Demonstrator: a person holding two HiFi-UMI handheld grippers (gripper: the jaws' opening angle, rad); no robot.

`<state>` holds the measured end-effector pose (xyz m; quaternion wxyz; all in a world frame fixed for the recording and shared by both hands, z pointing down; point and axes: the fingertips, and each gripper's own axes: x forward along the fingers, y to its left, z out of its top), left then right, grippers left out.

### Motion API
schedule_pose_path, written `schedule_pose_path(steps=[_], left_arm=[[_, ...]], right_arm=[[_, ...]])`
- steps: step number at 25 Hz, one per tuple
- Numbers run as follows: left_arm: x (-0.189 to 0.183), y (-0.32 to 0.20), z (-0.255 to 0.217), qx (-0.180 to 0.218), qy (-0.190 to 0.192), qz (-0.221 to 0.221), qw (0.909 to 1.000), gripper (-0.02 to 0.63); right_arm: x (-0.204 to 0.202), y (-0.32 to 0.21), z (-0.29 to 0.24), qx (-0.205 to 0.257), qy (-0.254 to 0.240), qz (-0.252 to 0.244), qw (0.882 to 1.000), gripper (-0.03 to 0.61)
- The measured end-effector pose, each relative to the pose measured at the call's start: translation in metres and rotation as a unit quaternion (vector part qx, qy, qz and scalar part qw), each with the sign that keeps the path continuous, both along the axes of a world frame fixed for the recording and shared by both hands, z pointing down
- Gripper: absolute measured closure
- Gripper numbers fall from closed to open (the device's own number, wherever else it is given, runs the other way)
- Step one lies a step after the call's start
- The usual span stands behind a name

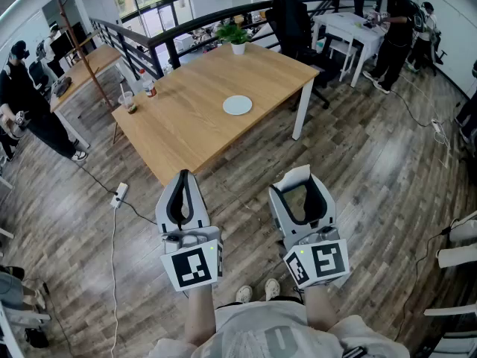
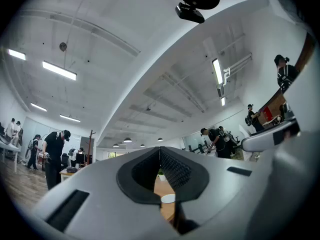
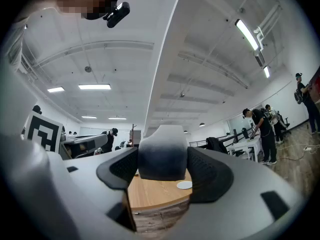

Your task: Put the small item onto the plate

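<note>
While the person stands back from the light wooden table with white legs (image 1: 195, 129), the left forearm (image 1: 200, 315) and the right forearm (image 1: 320, 308), both bare, reach forward side by side from the torso. Each carries a grey two-jaw tool over the wood-plank floor (image 1: 358, 170), with its marker cube nearest the body and its jaws pointing towards the table.

Left gripper (image 1: 182, 176) (image 2: 160, 151): the jaw tips meet along a thin seam. The black pads curve round an oval gap behind the tips, and that gap holds nothing.

Right gripper (image 1: 304, 179) (image 3: 162, 160): the jaws stand wide. A small white-and-grey block (image 3: 162, 146) (image 1: 298, 173) with a rounded top fills the space between them, and both ribbed pads press on its sides. The block stands upright in the grip and rises above the pads.

The round white plate (image 1: 237, 104) (image 3: 184, 185) lies flat on the table, bare. It is ahead of both grippers, roughly on the line between them and well apart from either. The right gripper view shows it low and just right of the held block, and the left gripper view shows it through the gap under the closed tips.
</note>
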<state>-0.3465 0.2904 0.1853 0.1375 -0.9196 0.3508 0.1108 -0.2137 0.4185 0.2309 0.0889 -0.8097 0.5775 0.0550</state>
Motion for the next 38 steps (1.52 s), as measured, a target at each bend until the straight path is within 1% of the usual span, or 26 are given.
schedule_pose_path(steps=[6, 10, 14, 17, 19, 22, 25, 28, 31, 33, 35, 38], left_arm=[[0.007, -0.004, 0.002, -0.003, -0.003, 0.000, 1.0000, 0.604], [0.019, -0.003, 0.005, -0.007, -0.007, -0.005, 0.9999, 0.604], [0.040, 0.007, 0.011, -0.006, -0.010, -0.006, 0.9999, 0.604], [0.055, 0.018, 0.017, 0.001, -0.020, -0.006, 0.9998, 0.604], [0.064, 0.022, 0.016, 0.013, -0.028, -0.010, 0.9995, 0.604], [0.070, 0.013, 0.007, 0.027, -0.026, -0.024, 0.9990, 0.604], [0.069, -0.008, 0.011, 0.025, -0.011, -0.036, 0.9990, 0.604], [0.084, -0.035, 0.027, 0.030, -0.007, -0.037, 0.9989, 0.604], [0.106, -0.061, 0.054, 0.034, 0.008, -0.040, 0.9986, 0.604], [0.117, -0.080, 0.077, 0.029, 0.017, -0.045, 0.9984, 0.604], [0.126, -0.103, 0.099, 0.024, 0.020, -0.048, 0.9984, 0.604], [0.148, -0.147, 0.124, 0.027, 0.018, -0.049, 0.9983, 0.604]], right_arm=[[0.010, 0.000, 0.006, -0.003, -0.007, 0.004, 1.000, 0.270], [0.022, 0.002, 0.008, -0.005, -0.005, -0.001, 1.000, 0.270], [0.040, 0.015, 0.009, 0.012, -0.007, -0.006, 1.000, 0.270], [0.057, 0.024, 0.013, 0.017, -0.007, -0.009, 1.000, 0.270], [0.071, 0.026, 0.015, 0.019, -0.010, -0.008, 1.000, 0.270], [0.087, 0.019, 0.016, 0.020, -0.016, -0.011, 1.000, 0.270], [0.092, 0.004, 0.026, 0.008, 0.001, -0.015, 1.000, 0.270], [0.106, -0.022, 0.039, 0.002, 0.019, -0.012, 1.000, 0.270], [0.128, -0.050, 0.064, -0.002, 0.038, -0.017, 0.999, 0.270], [0.140, -0.071, 0.088, -0.009, 0.050, -0.026, 0.998, 0.270], [0.150, -0.097, 0.111, -0.016, 0.058, -0.033, 0.998, 0.270], [0.172, -0.146, 0.134, -0.021, 0.068, -0.032, 0.997, 0.270]])
